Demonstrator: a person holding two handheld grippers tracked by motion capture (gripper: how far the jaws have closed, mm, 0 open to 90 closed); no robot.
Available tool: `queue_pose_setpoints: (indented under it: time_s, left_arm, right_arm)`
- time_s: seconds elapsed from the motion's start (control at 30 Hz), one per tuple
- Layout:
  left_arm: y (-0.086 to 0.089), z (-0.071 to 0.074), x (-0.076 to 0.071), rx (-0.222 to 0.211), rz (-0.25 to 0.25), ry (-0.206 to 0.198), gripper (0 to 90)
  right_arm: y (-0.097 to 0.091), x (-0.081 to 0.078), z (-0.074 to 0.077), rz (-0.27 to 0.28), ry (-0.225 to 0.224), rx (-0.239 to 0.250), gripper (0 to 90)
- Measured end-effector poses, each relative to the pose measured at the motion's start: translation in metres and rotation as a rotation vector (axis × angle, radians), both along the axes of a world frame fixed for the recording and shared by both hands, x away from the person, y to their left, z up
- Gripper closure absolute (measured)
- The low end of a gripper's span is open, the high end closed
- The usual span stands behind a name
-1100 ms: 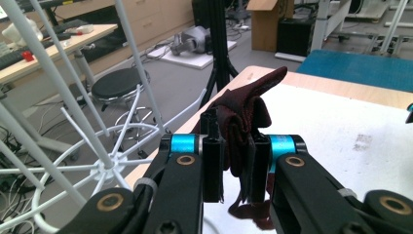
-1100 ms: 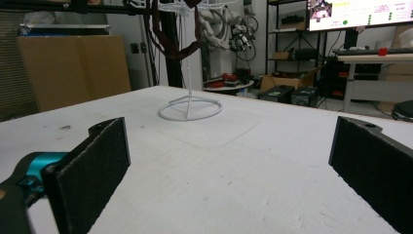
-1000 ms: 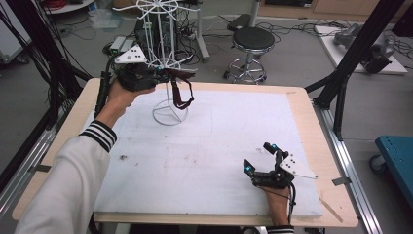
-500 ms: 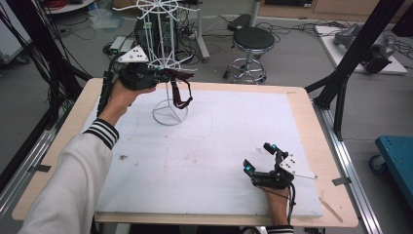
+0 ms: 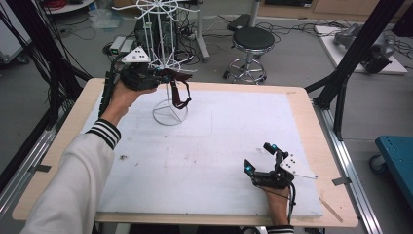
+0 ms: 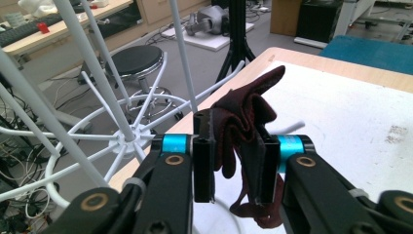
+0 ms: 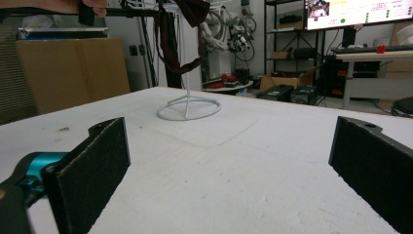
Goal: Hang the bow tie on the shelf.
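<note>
While the left hand-held gripper (image 5: 163,75) hovers at the lower ring of the white wire rack (image 5: 165,63), a dark maroon strap (image 6: 241,131) sits between its jaws, draped over a spoke and hanging down toward the rack's round base (image 5: 169,114). The jaws have just been opening a little, yet the pads look as if they touch the fabric on both sides, so the grip seems loosened rather than let go. To finish the hanging well, I would judge it best to widen the jaws fully, then draw the gripper straight back, level, so the pads do not drag the strap off the spoke. The right hand-held gripper (image 5: 263,158) rests on the white tabletop (image 5: 219,141), jaws wide apart and empty.
</note>
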State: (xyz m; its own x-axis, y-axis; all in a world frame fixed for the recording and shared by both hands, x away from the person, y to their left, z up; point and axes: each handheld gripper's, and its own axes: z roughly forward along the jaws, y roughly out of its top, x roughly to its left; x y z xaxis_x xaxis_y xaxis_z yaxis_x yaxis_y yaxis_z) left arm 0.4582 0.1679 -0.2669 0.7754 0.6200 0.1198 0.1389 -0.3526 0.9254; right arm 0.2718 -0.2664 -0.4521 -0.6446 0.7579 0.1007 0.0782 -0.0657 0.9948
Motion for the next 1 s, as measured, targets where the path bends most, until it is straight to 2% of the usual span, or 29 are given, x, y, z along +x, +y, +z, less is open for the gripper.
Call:
queue_pose_setpoints:
  time_s: [0.13, 0.23, 0.3, 0.4, 0.5, 0.53, 0.7, 0.8, 0.9, 0.97, 1.0]
  left_arm:
    - [0.000, 0.002, -0.002, -0.006, 0.022, -0.010, 58.0]
    - [0.004, 0.003, -0.002, -0.043, 0.030, 0.009, 41.8]
    - [0.006, 0.005, -0.003, -0.078, 0.020, 0.013, 29.8]
    - [0.009, 0.007, -0.008, -0.127, -0.017, -0.023, 14.5]
    - [0.012, 0.008, -0.014, -0.149, -0.030, -0.021, 3.8]
    - [0.014, 0.009, -0.017, -0.155, -0.028, -0.017, 1.7]
    - [0.032, 0.009, -0.043, -0.191, -0.043, -0.071, 1.7]
    - [0.046, 0.008, -0.065, -0.187, -0.034, -0.129, 1.7]
    - [0.062, -0.003, -0.088, -0.165, -0.015, -0.168, 1.7]
    - [0.074, -0.016, -0.107, -0.149, -0.007, -0.194, 1.7]
    - [0.082, -0.023, -0.116, -0.156, 0.007, -0.203, 1.7]
  right_arm:
    - [0.000, 0.000, 0.000, -0.003, 0.002, -0.001, 0.6]
    - [0.001, 0.000, 0.000, -0.001, -0.002, -0.005, 0.6]
    - [0.000, 0.000, 0.000, -0.001, -0.002, -0.005, 0.6]
    - [0.000, 0.000, 0.000, -0.003, -0.003, -0.002, 0.6]
    - [0.001, -0.001, 0.000, -0.004, -0.006, -0.007, 0.6]
    - [0.001, -0.001, 0.000, -0.004, -0.008, -0.009, 0.6]
    - [0.000, -0.003, -0.001, -0.008, -0.020, -0.005, 0.6]
    - [0.000, -0.004, -0.001, -0.014, -0.027, 0.002, 0.6]
    - [0.001, -0.005, -0.001, -0.016, -0.037, -0.012, 0.6]
    - [0.002, -0.005, -0.001, -0.025, -0.046, -0.019, 0.6]
    - [0.002, -0.006, -0.001, -0.031, -0.054, -0.024, 0.6]
